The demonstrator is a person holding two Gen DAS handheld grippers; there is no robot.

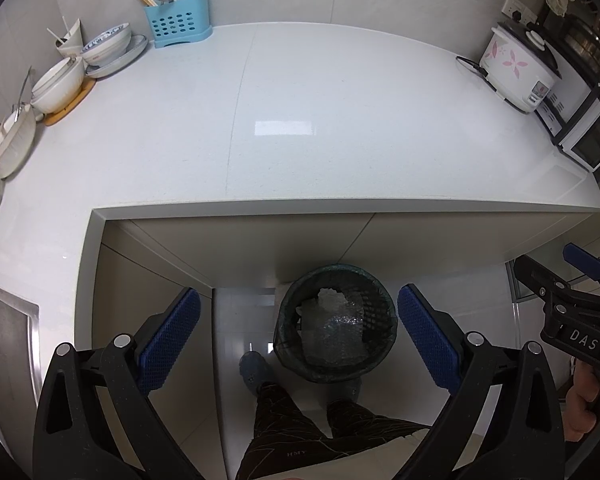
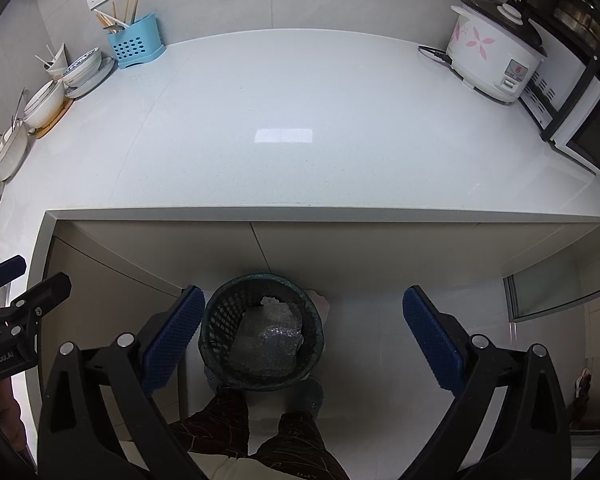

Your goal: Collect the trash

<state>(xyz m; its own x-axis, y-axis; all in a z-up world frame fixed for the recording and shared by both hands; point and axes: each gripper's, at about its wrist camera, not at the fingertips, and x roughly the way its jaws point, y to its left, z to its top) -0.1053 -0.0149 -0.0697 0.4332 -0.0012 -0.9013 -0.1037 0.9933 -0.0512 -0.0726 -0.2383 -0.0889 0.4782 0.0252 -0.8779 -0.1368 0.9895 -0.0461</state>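
Now the white countertop (image 1: 300, 120) is sitting bare up front, and the bin (image 1: 336, 324) is standing on the floor below its edge, holding the crumpled clear plastic (image 1: 332, 332). Left gripper (image 1: 299, 342) and right gripper (image 2: 303, 344) are both hanging above, jaws spread wide, gripping nothing.

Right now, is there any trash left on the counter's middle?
No, the counter holds only bowls, a utensil holder and a rice cooker at its edges; trash lies in the bin.
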